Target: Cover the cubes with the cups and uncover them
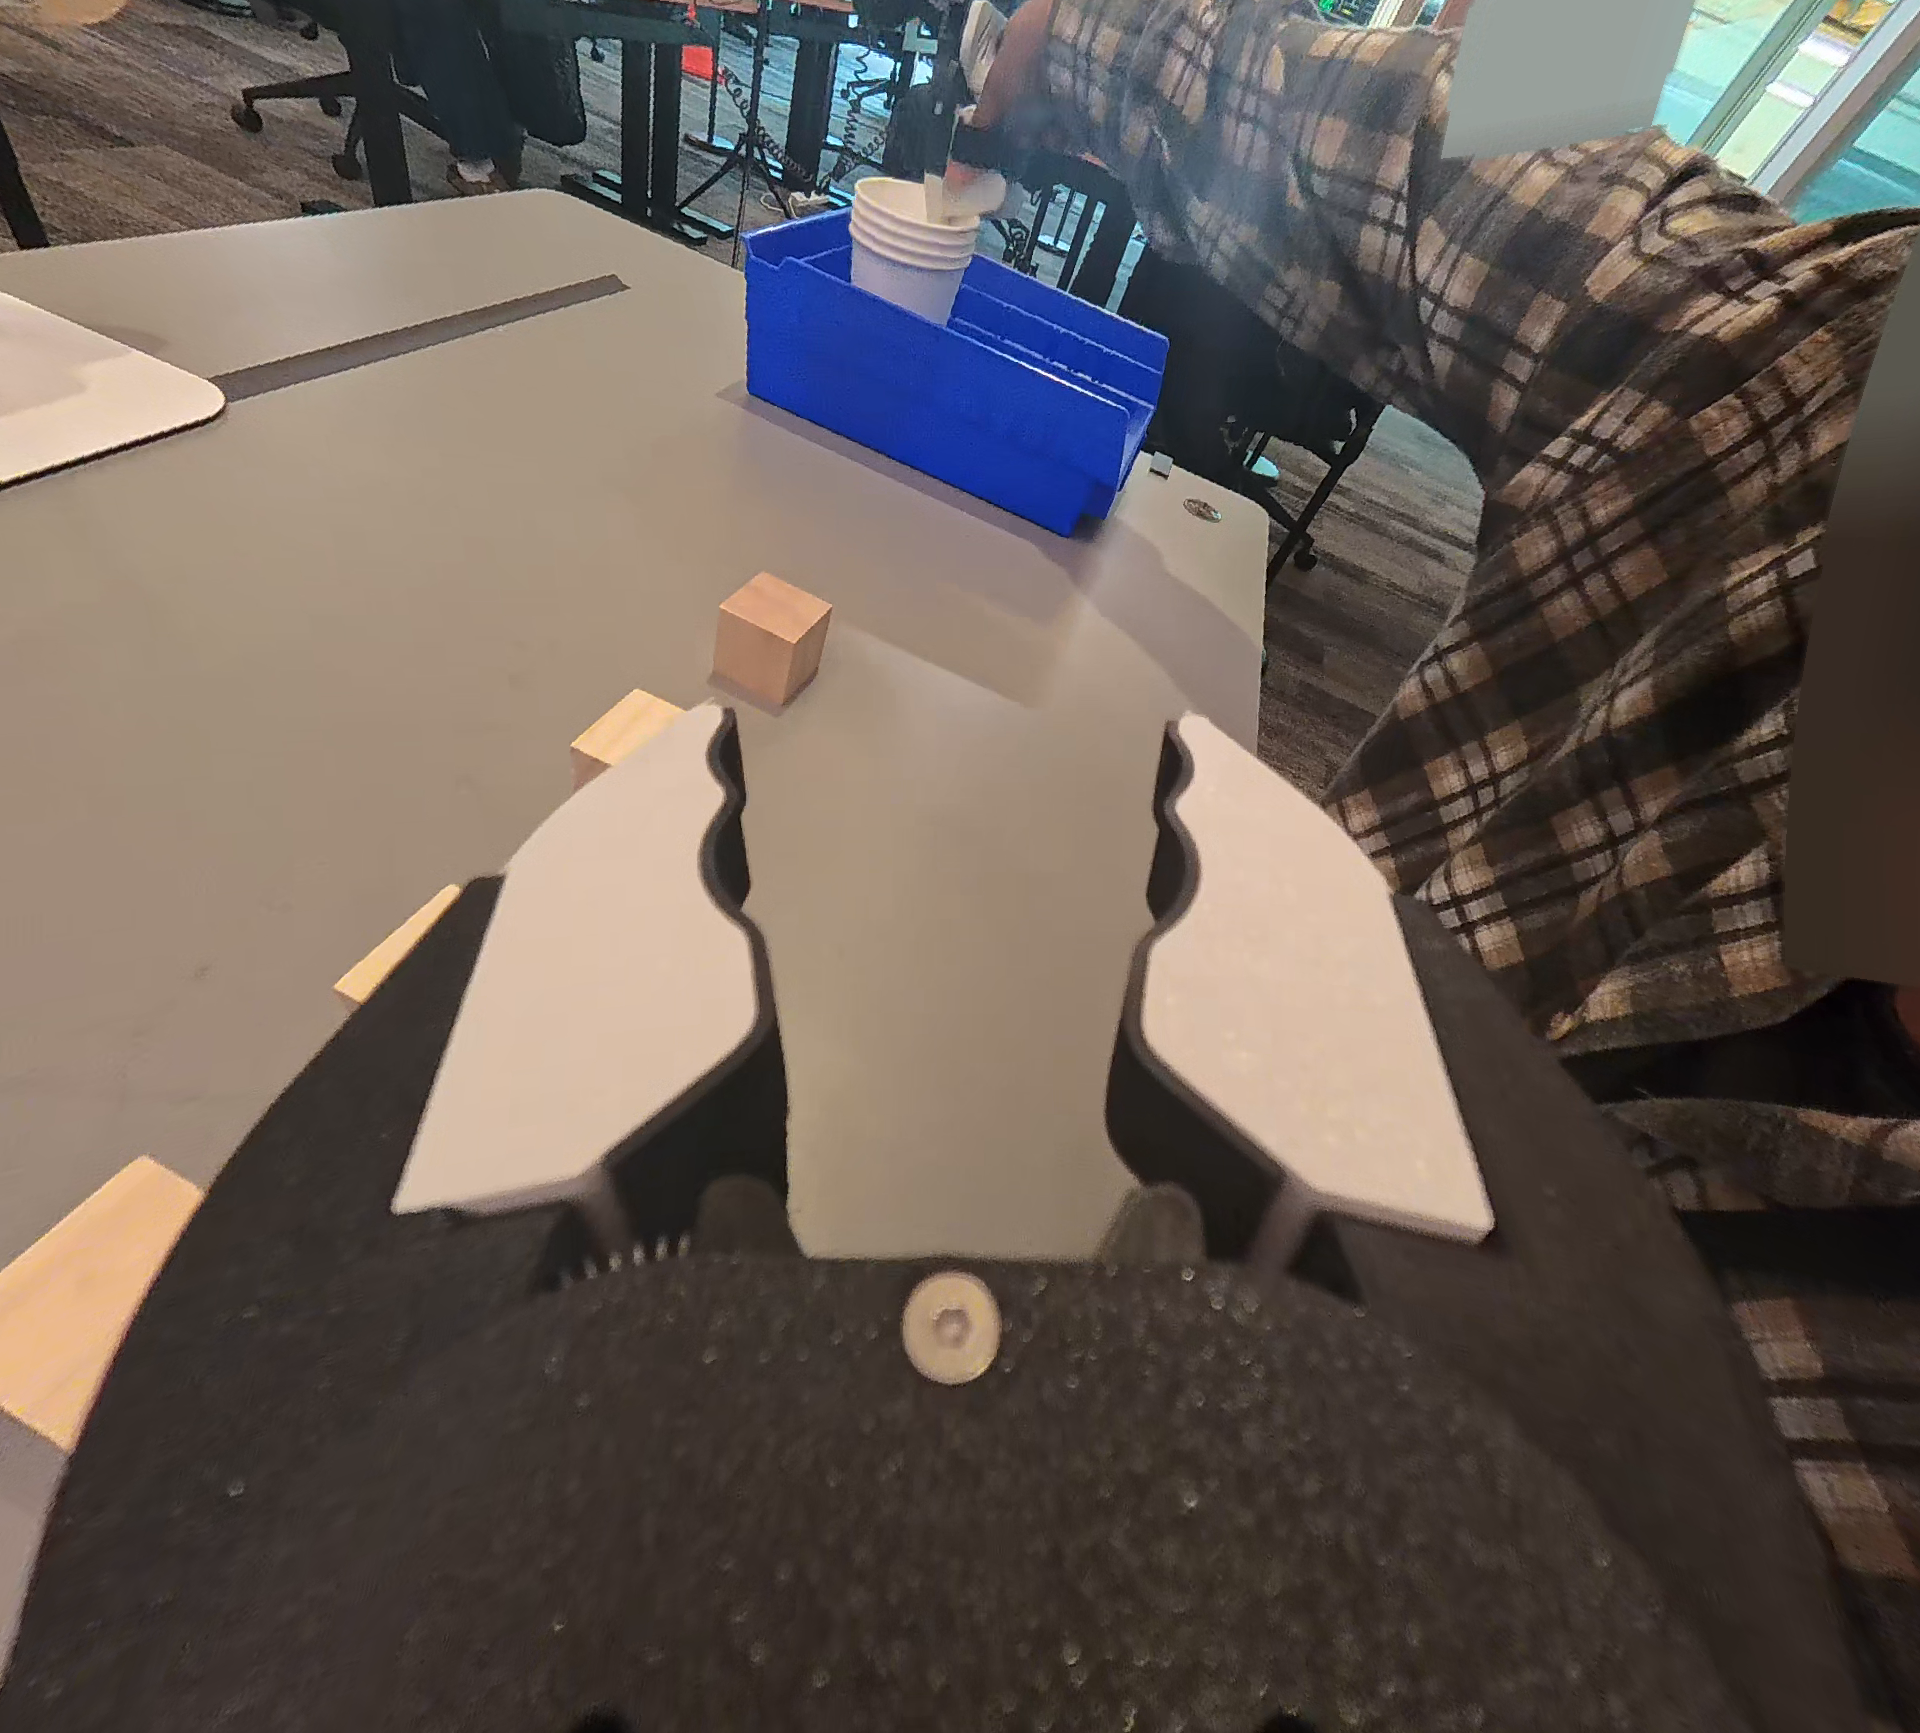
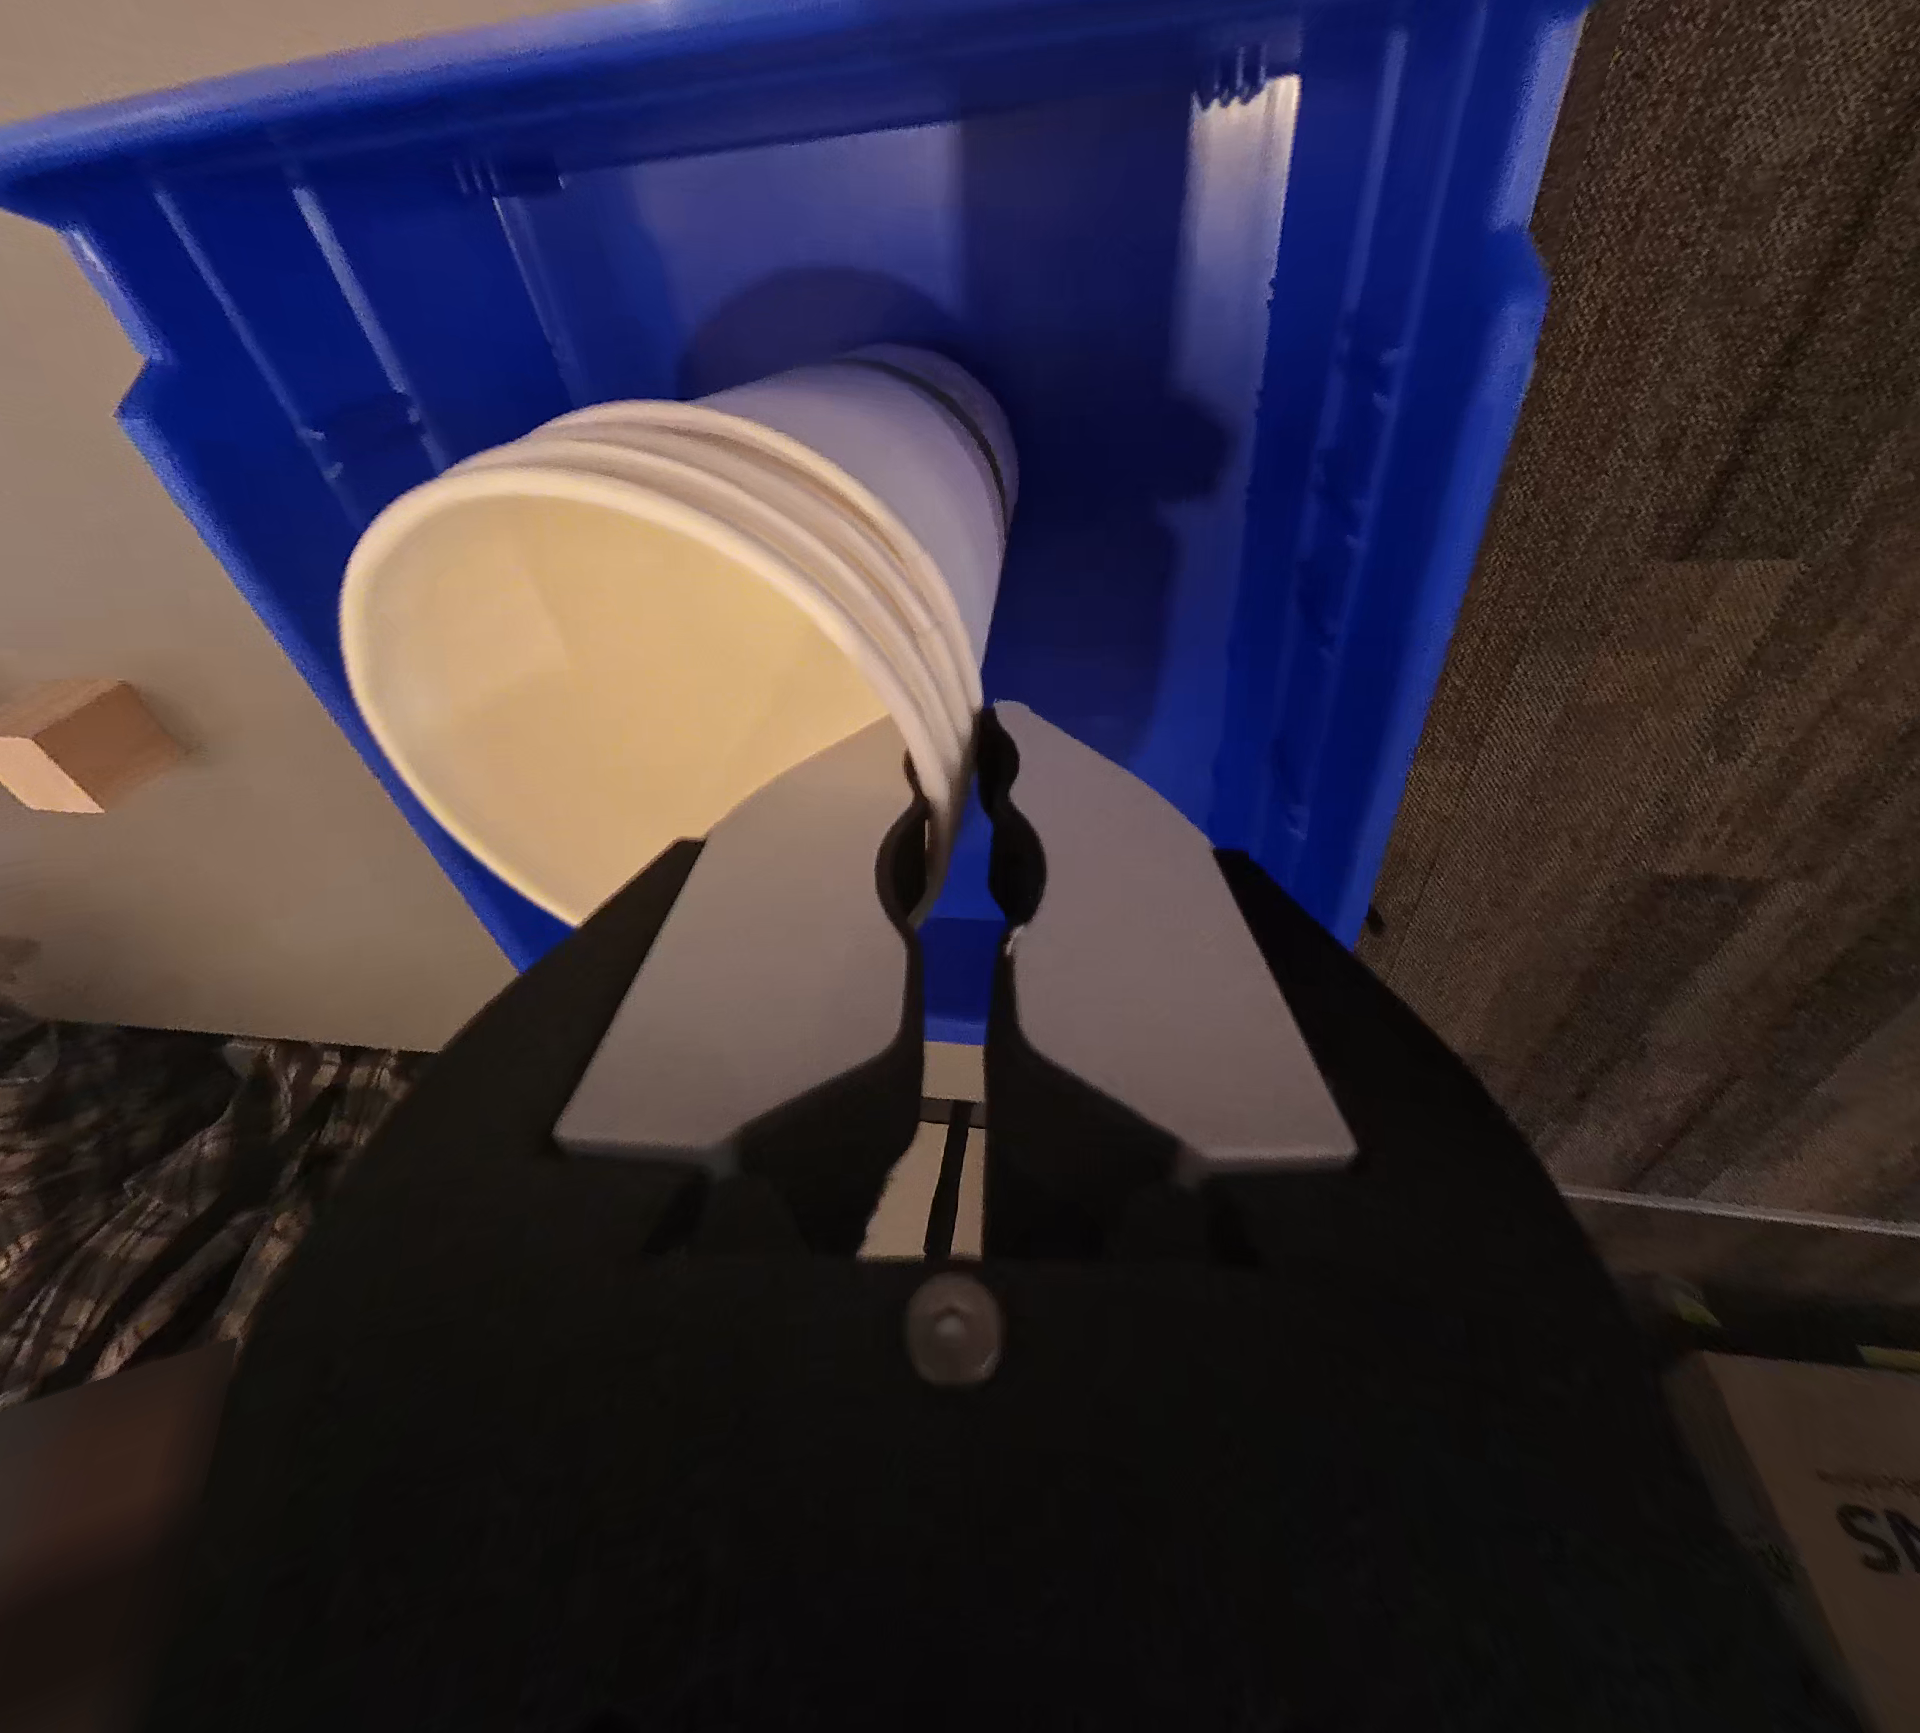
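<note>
Left wrist view: left claw wide open, empty, above surface; cubes just beside. Right wrist view: right claw pinched on rim of cups in bin. Risk: whole nested stack lifting, rim crushing or slipping.

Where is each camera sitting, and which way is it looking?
Left wrist view: sits on the left gripper, low over the grey table, looking along it past the cubes to the bin; its open fingers and a plaid sleeve show.
Right wrist view: sits on the right gripper, looking down into the bin; its fingers pinch the rims of the cups.
Both show the bin, cups, a cube and the right gripper.
</note>
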